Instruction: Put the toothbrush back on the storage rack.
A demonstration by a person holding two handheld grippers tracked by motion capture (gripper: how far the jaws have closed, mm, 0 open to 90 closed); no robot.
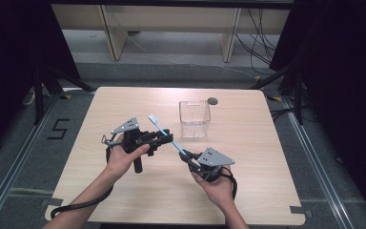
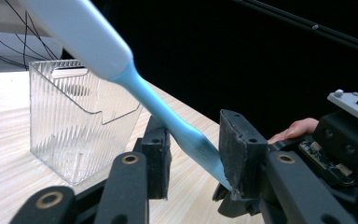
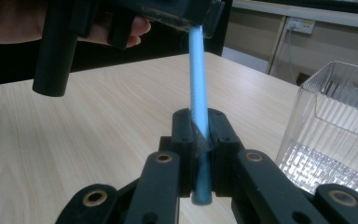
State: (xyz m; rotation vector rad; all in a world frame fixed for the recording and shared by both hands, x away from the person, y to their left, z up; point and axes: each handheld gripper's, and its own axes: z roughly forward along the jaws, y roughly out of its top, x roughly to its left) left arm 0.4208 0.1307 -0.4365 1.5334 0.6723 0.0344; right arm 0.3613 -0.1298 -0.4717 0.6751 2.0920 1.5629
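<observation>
- While your right tool (image 3: 200, 140) clamps the toothbrush (image 1: 166, 133) handle above the bench (image 1: 124, 191), your left tool (image 2: 193, 154) isn't gripping yet.
- Letting go early drops it beside the clear bin (image 1: 195, 118).

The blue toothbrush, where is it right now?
In the high view, the toothbrush is held above the table's middle, between the left gripper and right gripper, near the clear box.

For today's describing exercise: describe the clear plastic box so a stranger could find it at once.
On the light wooden table, look toward the far edge, beyond the two black grippers sharing a blue toothbrush. There stands the clear ribbed plastic box, open-topped, the table's one see-through thing.
</observation>
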